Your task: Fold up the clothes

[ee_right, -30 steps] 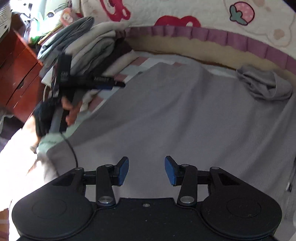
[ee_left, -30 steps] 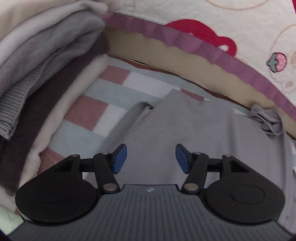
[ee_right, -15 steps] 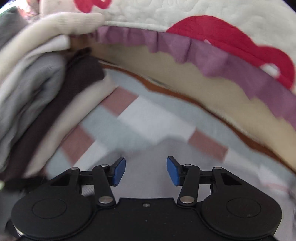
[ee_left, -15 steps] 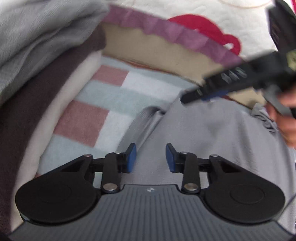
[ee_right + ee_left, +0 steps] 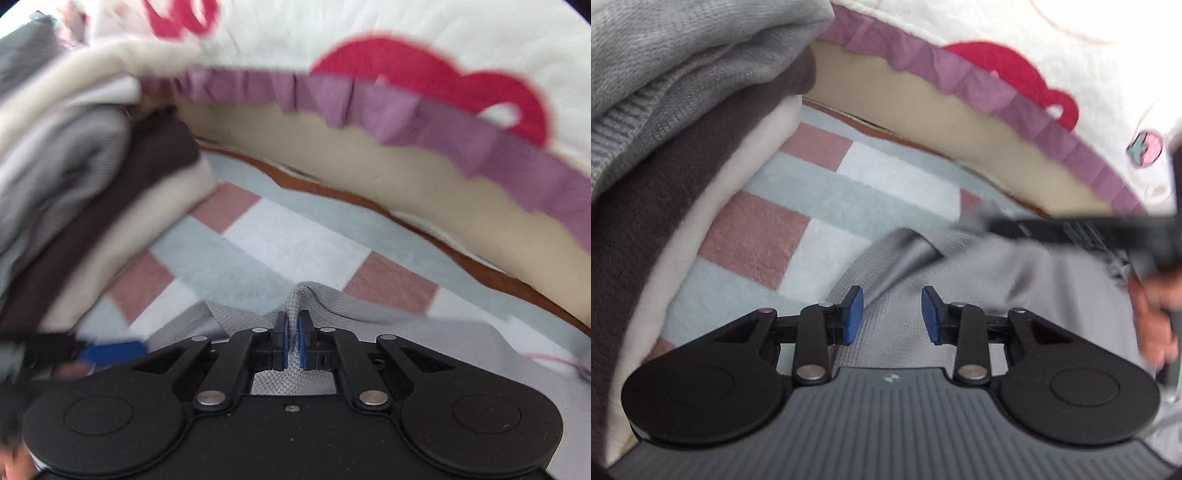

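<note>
the right gripper (image 5: 292, 341) pinches the grey garment (image 5: 369, 314) lying on the checked blanket (image 5: 258, 254) near its far edge, the left gripper (image 5: 892, 319) wide over it, so the thin, seemingly shallow fold could slip free if tugged.

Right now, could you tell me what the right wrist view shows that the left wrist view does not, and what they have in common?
Only the right wrist view shows the right gripper shut on a pinched ridge of the grey garment.

Only the left wrist view shows the left gripper open above the cloth, the person's hand at the right edge, and a small strawberry patch on the quilt.

Both show the grey garment, the checked blanket, the stack of folded clothes at left and the quilt's purple frill.
</note>
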### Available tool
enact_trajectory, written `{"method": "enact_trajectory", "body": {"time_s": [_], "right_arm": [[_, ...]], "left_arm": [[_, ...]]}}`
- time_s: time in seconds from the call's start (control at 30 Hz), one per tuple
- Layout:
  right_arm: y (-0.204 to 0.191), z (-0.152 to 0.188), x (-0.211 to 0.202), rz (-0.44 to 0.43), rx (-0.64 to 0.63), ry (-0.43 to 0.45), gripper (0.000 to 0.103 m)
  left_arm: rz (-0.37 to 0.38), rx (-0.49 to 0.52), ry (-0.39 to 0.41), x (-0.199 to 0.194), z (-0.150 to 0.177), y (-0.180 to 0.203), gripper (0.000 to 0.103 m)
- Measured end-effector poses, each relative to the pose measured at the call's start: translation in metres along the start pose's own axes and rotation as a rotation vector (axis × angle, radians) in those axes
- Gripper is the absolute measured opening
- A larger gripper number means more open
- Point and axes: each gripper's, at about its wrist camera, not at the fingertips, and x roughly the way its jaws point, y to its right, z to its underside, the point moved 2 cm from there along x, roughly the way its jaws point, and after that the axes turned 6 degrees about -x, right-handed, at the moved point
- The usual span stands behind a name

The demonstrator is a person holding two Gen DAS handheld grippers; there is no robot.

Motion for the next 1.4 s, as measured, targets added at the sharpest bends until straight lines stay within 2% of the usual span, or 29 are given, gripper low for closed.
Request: {"method": "enact_trajectory", "body": {"time_s": [0.07, 0.27, 0.37, 0.47, 0.5, 0.53, 0.67, 0.8, 0.9, 1.0, 1.07, 1.1, 1.13, 1.17, 1.23, 1.3, 1.37, 1.4], "right_arm": [[-0.002, 0.020, -0.026, 0.015, -0.013, 0.053, 0.007], [-0.002, 0.070, -0.046, 0.000, -0.033, 0.002, 0.007], [0.001, 0.088, -0.052, -0.017, -0.009, -0.016, 0.008], [0.003, 0.097, -0.052, -0.070, 0.049, -0.041, 0.018], [0.002, 0.102, -0.051, -0.089, 0.059, -0.056, 0.028], [0.000, 0.107, -0.050, -0.108, 0.069, -0.071, 0.034], [-0.010, 0.122, -0.054, -0.169, 0.065, -0.105, 0.040], [-0.020, 0.125, -0.070, -0.079, 0.048, -0.024, 0.040], [-0.011, 0.115, -0.069, -0.122, 0.111, 0.052, 0.041], [-0.002, 0.105, -0.068, -0.166, 0.175, 0.128, 0.050], [0.004, 0.098, -0.067, -0.195, 0.217, 0.179, 0.049], [0.007, 0.095, -0.067, -0.209, 0.238, 0.204, 0.024], [0.010, 0.091, -0.067, -0.224, 0.259, 0.230, 0.006], [0.013, 0.088, -0.066, -0.238, 0.281, 0.255, 0.006], [0.019, 0.082, -0.066, -0.267, 0.323, 0.306, 0.006], [0.025, 0.076, -0.065, -0.287, 0.359, 0.350, 0.006], [0.028, 0.079, -0.066, -0.232, 0.345, 0.336, 0.006], [0.029, 0.080, -0.067, -0.205, 0.338, 0.329, 0.006]], "left_arm": [[0.013, 0.006, -0.001, -0.002, 0.000, 0.003, 0.033], [0.127, -0.039, -0.064, 0.007, 0.007, 0.015, 0.036], [0.152, -0.047, -0.093, 0.012, 0.014, 0.023, 0.038], [0.158, -0.057, -0.103, 0.016, 0.018, 0.028, 0.042], [0.150, -0.055, -0.102, 0.017, 0.019, 0.029, 0.042], [0.139, -0.050, -0.100, 0.017, 0.020, 0.029, 0.042], [0.108, -0.042, -0.082, 0.017, 0.022, 0.028, 0.042], [0.107, -0.019, -0.081, 0.018, 0.024, 0.031, 0.042], [0.102, 0.003, -0.077, 0.021, 0.027, 0.036, 0.042], [0.097, 0.000, -0.059, 0.023, 0.028, 0.039, 0.047], [0.125, -0.010, -0.053, 0.025, 0.028, 0.040, 0.046], [0.141, -0.007, -0.052, 0.025, 0.028, 0.040, 0.028], [0.149, -0.003, -0.048, 0.023, 0.027, 0.040, 0.002], [0.149, -0.010, -0.019, 0.018, 0.024, 0.039, 0.000], [0.154, -0.048, 0.091, -0.004, 0.012, 0.032, 0.000], [0.173, -0.181, 0.186, -0.026, -0.001, 0.013, 0.000], [0.228, -0.319, 0.217, -0.037, -0.006, -0.009, 0.000], [0.250, -0.347, 0.196, -0.035, -0.006, -0.016, 0.000]]}}
